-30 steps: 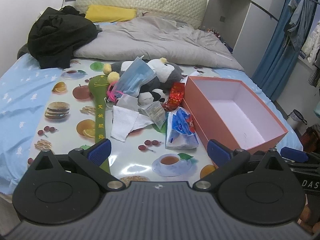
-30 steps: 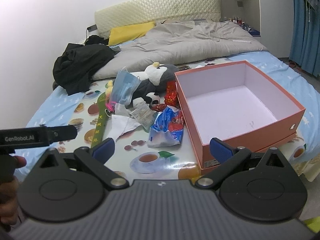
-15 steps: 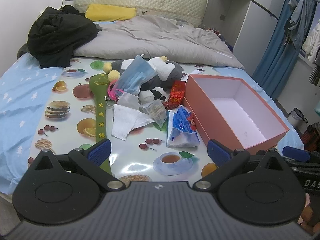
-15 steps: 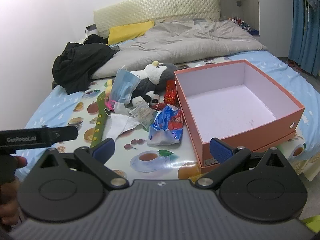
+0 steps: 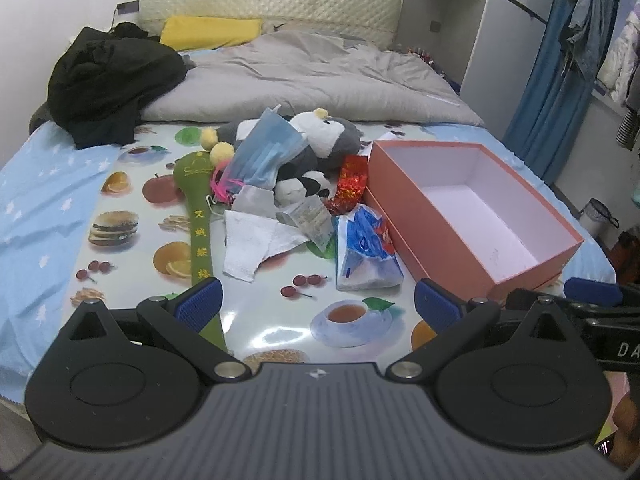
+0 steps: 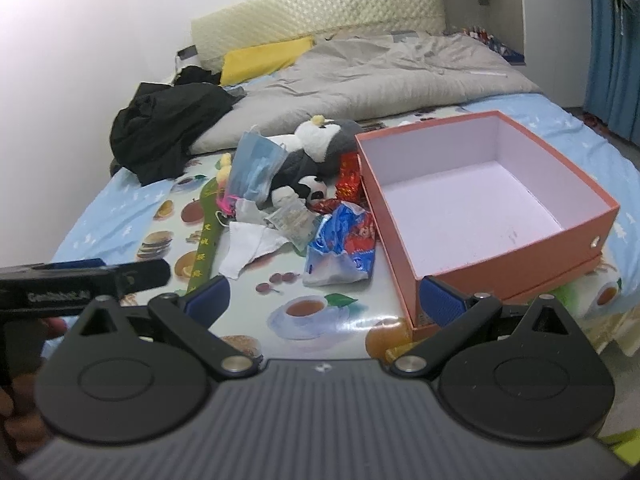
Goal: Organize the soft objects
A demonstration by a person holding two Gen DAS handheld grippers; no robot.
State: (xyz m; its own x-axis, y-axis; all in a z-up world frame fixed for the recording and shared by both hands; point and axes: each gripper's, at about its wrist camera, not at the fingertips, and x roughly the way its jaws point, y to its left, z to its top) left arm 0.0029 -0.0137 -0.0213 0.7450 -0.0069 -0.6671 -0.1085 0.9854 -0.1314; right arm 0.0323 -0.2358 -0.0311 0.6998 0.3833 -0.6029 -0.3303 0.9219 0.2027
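A heap of soft things lies on the printed mat (image 5: pixel 132 248) on the bed: a grey-and-white plush penguin (image 5: pixel 320 138) (image 6: pixel 320 140), a blue face mask (image 5: pixel 262 152) (image 6: pixel 256 162), a white cloth (image 5: pixel 250 242) (image 6: pixel 246 248), a blue-and-white plastic packet (image 5: pixel 364 254) (image 6: pixel 340 252), a red foil packet (image 5: pixel 352 180) and a long green padded stick (image 5: pixel 198 216). An empty orange box (image 5: pixel 448 232) (image 6: pixel 516 256) stands to the right of the heap. My left gripper (image 5: pixel 316 306) and right gripper (image 6: pixel 324 300) are both open, empty, near the bed's front edge.
A black jacket (image 5: pixel 108 80) and a grey duvet (image 5: pixel 312 76) cover the far half of the bed, with a yellow pillow (image 5: pixel 212 32) by the headboard. Blue curtains (image 5: pixel 560 80) and hanging clothes are at the right. Each gripper's body shows at the edge of the other's view.
Both views have shifted slightly, the right gripper nearer the box and heap. Nothing on the bed has moved, and both grippers remain open.
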